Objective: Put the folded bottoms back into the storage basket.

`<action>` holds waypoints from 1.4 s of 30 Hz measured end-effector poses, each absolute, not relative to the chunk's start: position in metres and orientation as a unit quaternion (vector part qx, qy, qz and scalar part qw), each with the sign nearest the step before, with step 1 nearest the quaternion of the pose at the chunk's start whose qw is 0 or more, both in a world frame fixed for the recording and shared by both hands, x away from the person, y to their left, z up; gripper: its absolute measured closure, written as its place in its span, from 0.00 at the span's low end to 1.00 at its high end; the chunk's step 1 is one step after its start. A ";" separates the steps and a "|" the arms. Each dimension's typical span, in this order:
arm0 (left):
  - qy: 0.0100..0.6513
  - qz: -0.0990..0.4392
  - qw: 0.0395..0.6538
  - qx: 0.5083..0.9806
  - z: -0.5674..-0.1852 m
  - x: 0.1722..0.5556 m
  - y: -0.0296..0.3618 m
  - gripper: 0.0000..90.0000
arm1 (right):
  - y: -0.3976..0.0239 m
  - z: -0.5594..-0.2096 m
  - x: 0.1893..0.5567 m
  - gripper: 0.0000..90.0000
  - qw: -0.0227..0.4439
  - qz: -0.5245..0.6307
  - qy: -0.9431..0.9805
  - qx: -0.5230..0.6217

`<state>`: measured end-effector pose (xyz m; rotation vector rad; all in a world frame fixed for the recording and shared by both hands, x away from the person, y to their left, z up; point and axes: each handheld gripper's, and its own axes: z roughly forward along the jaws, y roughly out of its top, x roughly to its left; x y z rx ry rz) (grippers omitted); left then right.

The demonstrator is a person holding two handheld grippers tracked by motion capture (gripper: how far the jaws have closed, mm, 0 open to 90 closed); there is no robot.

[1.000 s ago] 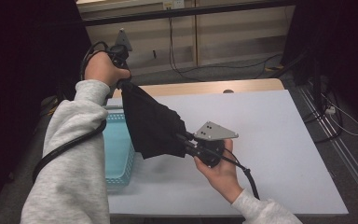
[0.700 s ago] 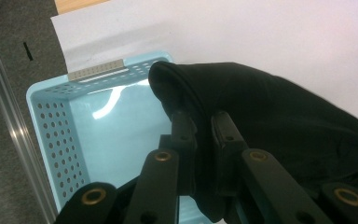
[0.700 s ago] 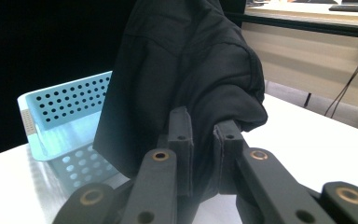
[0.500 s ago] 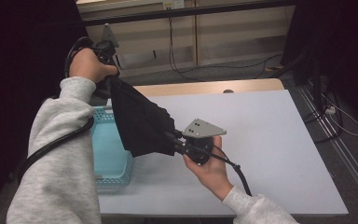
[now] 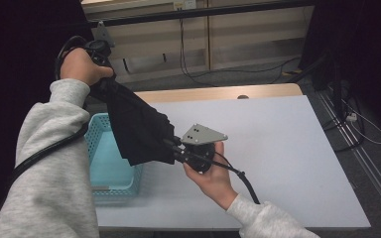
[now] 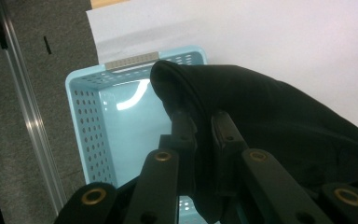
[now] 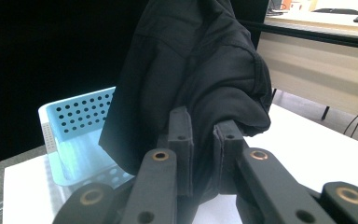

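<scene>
A black garment (image 5: 138, 126) hangs stretched between my two grippers, above the light blue basket (image 5: 99, 163). My left gripper (image 5: 101, 69) is raised high at the back left, shut on the garment's (image 6: 261, 116) upper end, as the pinched cloth in the left gripper view (image 6: 203, 123) shows. My right gripper (image 5: 174, 148) is lower, over the table's middle, shut on the garment's (image 7: 196, 74) lower end; cloth sits squeezed between its jaws in the right gripper view (image 7: 204, 128). The garment droops partly over the basket's right side.
The basket (image 6: 86, 116) stands at the white table's (image 5: 278, 144) left edge and looks bare inside. Cables trail on the floor (image 5: 347, 114) to the right. A wooden cabinet (image 5: 238, 34) stands behind the table.
Both hands have moved left and a little up with the garment. The cloth now hangs further over the basket, and the left hand is higher and further back.
</scene>
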<state>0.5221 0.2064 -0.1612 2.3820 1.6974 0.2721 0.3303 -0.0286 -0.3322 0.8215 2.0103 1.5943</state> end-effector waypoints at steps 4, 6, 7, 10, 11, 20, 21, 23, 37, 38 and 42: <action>0.579 0.095 0.104 0.803 -0.160 0.522 0.212 0.91 | -0.024 -0.332 0.331 0.90 0.220 0.582 0.725 0.297; 0.582 0.096 0.105 0.801 -0.160 0.521 0.215 0.91 | -0.022 -0.331 0.332 0.90 0.217 0.583 0.725 0.294; 0.583 0.096 0.106 0.800 -0.159 0.521 0.217 0.91 | -0.020 -0.330 0.332 0.90 0.217 0.585 0.724 0.294; 0.585 0.098 0.106 0.798 -0.158 0.521 0.220 0.91 | -0.016 -0.329 0.332 0.90 0.213 0.586 0.726 0.291; 0.584 0.099 0.105 0.799 -0.158 0.521 0.222 0.91 | -0.014 -0.329 0.333 0.90 0.213 0.586 0.727 0.289; 0.592 0.102 0.108 0.792 -0.157 0.519 0.235 0.91 | -0.001 -0.332 0.335 0.90 0.203 0.586 0.732 0.283; 0.591 0.103 0.109 0.792 -0.158 0.519 0.237 0.91 | 0.001 -0.332 0.335 0.90 0.203 0.587 0.731 0.281; 0.594 0.102 0.108 0.791 -0.158 0.518 0.240 0.91 | 0.003 -0.331 0.335 0.90 0.201 0.588 0.732 0.279; 0.597 0.105 0.110 0.787 -0.159 0.514 0.253 0.91 | 0.015 -0.333 0.335 0.90 0.194 0.591 0.735 0.270; 0.598 0.106 0.111 0.787 -0.159 0.514 0.254 0.91 | 0.016 -0.333 0.335 0.90 0.193 0.591 0.735 0.270; 0.599 0.107 0.111 0.786 -0.160 0.513 0.256 0.91 | 0.017 -0.333 0.336 0.89 0.193 0.591 0.736 0.268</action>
